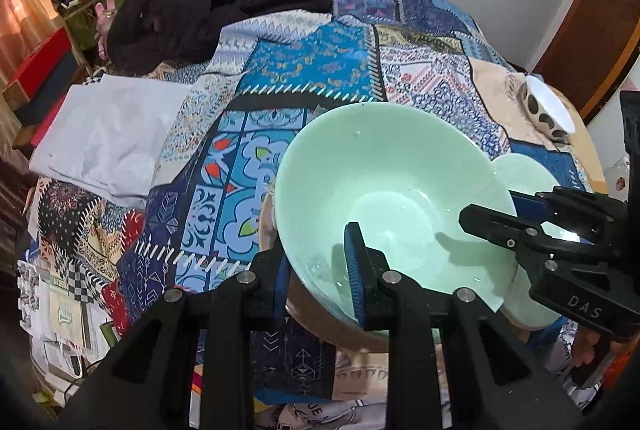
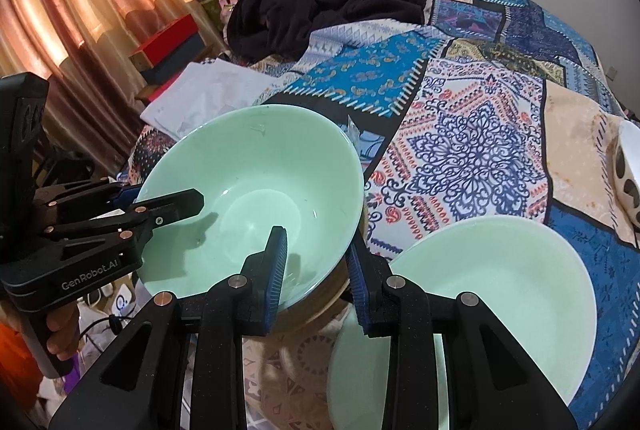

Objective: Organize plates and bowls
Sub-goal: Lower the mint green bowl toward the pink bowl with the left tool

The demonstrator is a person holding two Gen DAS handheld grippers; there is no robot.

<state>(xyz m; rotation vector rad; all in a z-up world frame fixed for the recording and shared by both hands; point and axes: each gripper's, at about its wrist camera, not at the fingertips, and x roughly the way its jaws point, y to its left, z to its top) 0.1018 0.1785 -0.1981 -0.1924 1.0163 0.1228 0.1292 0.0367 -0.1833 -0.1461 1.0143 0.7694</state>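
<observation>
Around us lies a patchwork quilt in blues and creams (image 2: 460, 150), with a dark heaped garment (image 2: 320, 14) and a white folded cloth (image 1: 108, 138) farther off, and a spotted white bowl (image 1: 548, 110) near the quilt's edge. We hold the empty pale green glossy bowl (image 2: 256, 186) from both sides — our left gripper (image 1: 320, 270) and right gripper (image 2: 316, 270) each clamp its rim. It sits atop a brown dish (image 2: 320, 302); just beside it lies an empty pale green plate (image 2: 500, 290).
</observation>
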